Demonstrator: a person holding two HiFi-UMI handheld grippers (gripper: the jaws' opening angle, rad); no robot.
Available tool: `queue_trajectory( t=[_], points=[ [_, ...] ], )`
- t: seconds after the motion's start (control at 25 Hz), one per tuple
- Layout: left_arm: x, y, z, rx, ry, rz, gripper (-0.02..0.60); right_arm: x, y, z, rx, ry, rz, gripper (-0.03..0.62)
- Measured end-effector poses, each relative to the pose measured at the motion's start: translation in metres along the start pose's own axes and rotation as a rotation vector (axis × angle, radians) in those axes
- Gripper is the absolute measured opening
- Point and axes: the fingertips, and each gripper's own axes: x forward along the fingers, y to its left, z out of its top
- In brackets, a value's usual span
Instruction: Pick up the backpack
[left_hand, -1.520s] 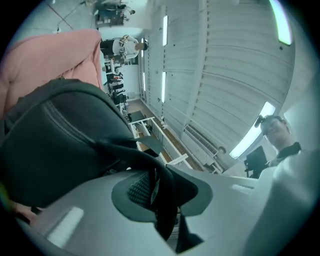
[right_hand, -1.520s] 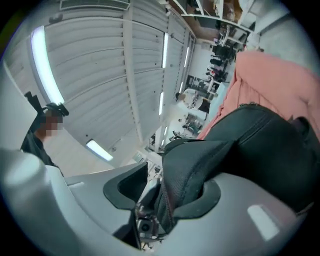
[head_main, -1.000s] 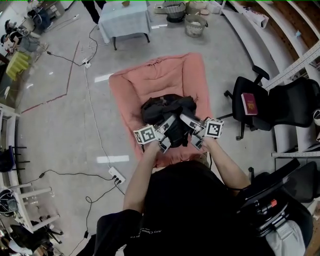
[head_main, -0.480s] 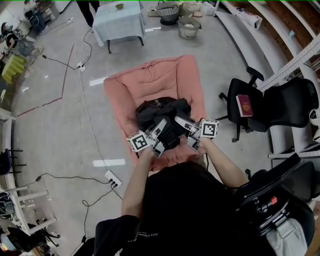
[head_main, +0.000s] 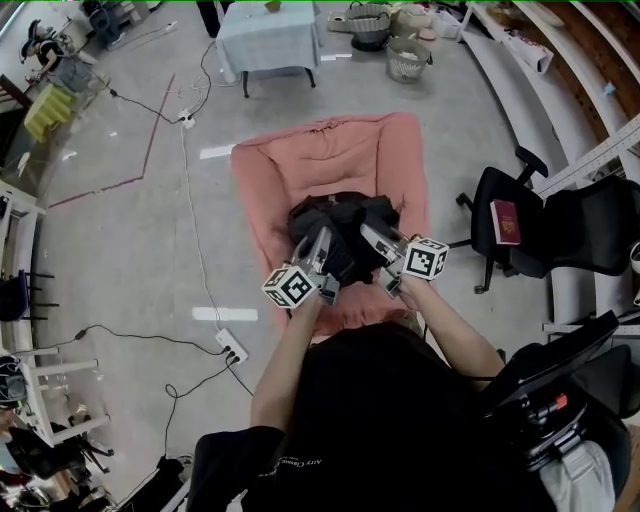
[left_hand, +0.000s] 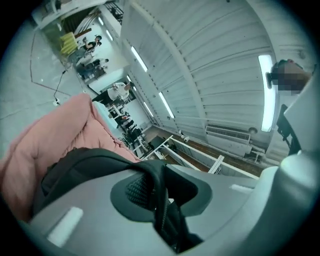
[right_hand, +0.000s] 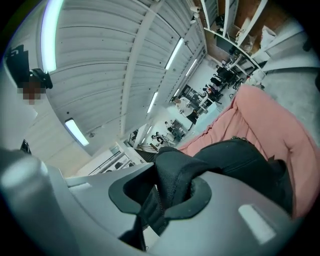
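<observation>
A black backpack (head_main: 340, 222) lies on a pink floor cushion (head_main: 330, 160). In the head view my left gripper (head_main: 322, 243) reaches in from the lower left and my right gripper (head_main: 373, 240) from the right. In the left gripper view a thin black strap (left_hand: 159, 197) runs between the jaws, which have just been closing and now pinch it. In the right gripper view a padded black strap (right_hand: 172, 177) fills the jaws; they closed and have just eased slightly, still clamping it. The backpack body (right_hand: 240, 160) lies beyond, on the cushion (right_hand: 272, 122).
A black office chair (head_main: 500, 185) with a red book (head_main: 504, 221) on its seat stands right of the cushion. A cloth-covered table (head_main: 268, 38) and baskets (head_main: 408, 60) are at the back. A power strip (head_main: 232, 351) and cables lie on the floor at the left.
My left gripper has shifted and rolled, and its marker cube now sits lower. The right gripper has stayed nearly in place. The backpack still rests on the cushion.
</observation>
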Motion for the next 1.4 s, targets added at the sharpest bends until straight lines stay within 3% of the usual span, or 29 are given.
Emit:
queue_trajectory(
  t=[0.12, 0.28, 0.4, 0.56, 0.8, 0.92, 1.08, 1.2, 1.28, 1.4],
  points=[
    [-0.008, 0.007, 0.009, 0.089, 0.062, 0.029, 0.058, 0.019, 0.006, -0.002, -0.067, 0.007, -0.020, 0.091],
    [0.003, -0.006, -0.005, 0.231, 0.174, 0.054, 0.058, 0.021, 0.008, 0.009, -0.180, 0.071, -0.046, 0.080],
    [0.007, -0.013, -0.006, 0.342, 0.269, 0.124, 0.063, 0.020, 0.013, 0.015, -0.302, 0.119, -0.094, 0.062],
    [0.014, -0.026, 0.025, 0.523, 0.280, 0.217, 0.052, 0.029, 0.042, 0.043, -0.453, 0.079, -0.107, 0.049],
    [0.040, -0.094, 0.114, 0.858, 0.112, 0.245, 0.041, 0.049, 0.113, 0.133, -0.748, -0.044, -0.134, 0.047],
    [0.054, -0.143, 0.178, 1.012, -0.022, 0.303, 0.040, 0.061, 0.164, 0.185, -0.915, -0.128, -0.158, 0.046],
    [0.042, -0.219, 0.251, 1.070, -0.242, 0.374, 0.038, 0.058, 0.253, 0.233, -1.157, -0.262, -0.212, 0.046],
    [0.021, -0.275, 0.295, 1.109, -0.381, 0.357, 0.040, 0.048, 0.320, 0.254, -1.319, -0.433, -0.256, 0.046],
    [0.007, -0.299, 0.310, 1.122, -0.433, 0.337, 0.039, 0.041, 0.345, 0.257, -1.364, -0.507, -0.285, 0.046],
    [0.000, -0.312, 0.315, 1.132, -0.458, 0.330, 0.038, 0.036, 0.352, 0.259, -1.359, -0.516, -0.298, 0.046]
  ],
)
